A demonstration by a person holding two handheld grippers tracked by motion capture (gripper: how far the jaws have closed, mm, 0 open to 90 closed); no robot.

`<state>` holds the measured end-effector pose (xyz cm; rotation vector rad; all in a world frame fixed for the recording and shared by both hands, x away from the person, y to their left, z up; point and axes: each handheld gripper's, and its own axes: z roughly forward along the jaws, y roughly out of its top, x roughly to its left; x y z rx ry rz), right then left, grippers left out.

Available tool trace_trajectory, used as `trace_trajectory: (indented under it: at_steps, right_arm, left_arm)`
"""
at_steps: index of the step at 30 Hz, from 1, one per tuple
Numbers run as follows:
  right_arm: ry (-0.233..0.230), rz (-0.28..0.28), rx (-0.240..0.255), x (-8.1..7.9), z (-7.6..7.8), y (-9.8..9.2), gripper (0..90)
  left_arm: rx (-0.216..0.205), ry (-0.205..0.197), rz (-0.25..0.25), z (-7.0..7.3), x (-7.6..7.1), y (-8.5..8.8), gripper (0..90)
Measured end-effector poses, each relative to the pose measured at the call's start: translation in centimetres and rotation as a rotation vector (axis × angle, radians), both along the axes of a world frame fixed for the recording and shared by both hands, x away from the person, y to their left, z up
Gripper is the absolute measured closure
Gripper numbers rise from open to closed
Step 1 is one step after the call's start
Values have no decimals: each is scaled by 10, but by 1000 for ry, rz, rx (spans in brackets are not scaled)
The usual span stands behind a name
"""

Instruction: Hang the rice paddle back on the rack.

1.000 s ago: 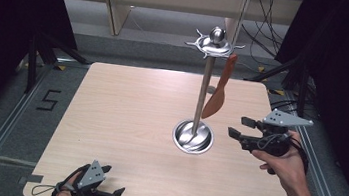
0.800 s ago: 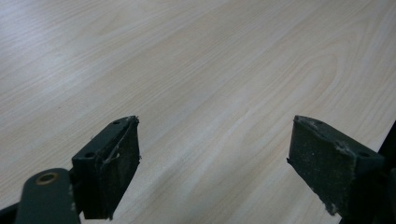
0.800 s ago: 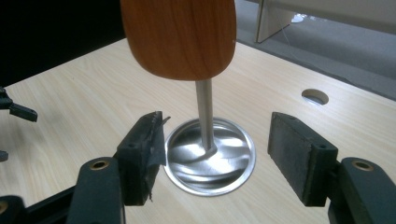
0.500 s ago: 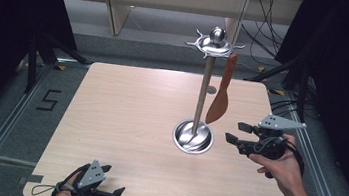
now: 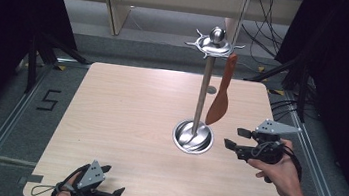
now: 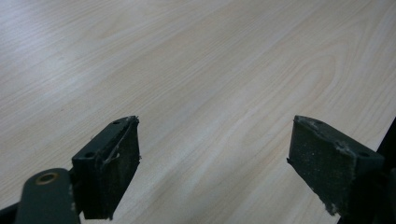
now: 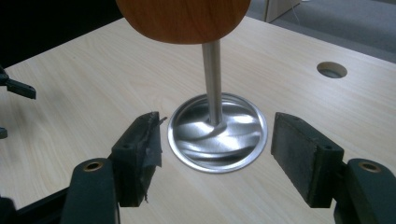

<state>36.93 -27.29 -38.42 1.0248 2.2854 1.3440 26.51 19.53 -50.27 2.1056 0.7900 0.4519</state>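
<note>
On the pale wooden surface (image 5: 125, 117) a steel stand (image 5: 202, 91) is carrying a spatula (image 5: 221, 93) hanging from its top. The right gripper (image 5: 234, 138), empty, is opening just beside the stand's base. The left gripper (image 5: 111, 181) is resting open at the near edge.

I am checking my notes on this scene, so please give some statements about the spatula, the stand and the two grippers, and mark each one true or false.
1. The wooden spatula hangs from the metal stand. True.
2. The right gripper is shut on the spatula. False: its jaws are open, have just been opening, and hold nothing.
3. The left gripper is near the table front edge, open. True.
4. The stand lies tipped over. False: it is upright on its round base.
</note>
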Motion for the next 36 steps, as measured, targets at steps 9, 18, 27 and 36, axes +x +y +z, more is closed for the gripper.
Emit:
trace_trajectory:
  at_steps: [9,18,27,36]
  right_arm:
    - [34,8,-15,-4,-8,-3,337]
    - [50,13,-15,-7,-15,-3,334]
    - [68,28,-57,-8,-26,-2,331]
    - [64,33,-58,-9,-34,-1,329]
  left_arm:
    - [-9,0,6,0,0,-1,157]
    - [-12,1,8,-1,0,-1,157]
    - [-12,2,9,0,0,-1,157]
    - [-11,1,9,0,0,-1,157]
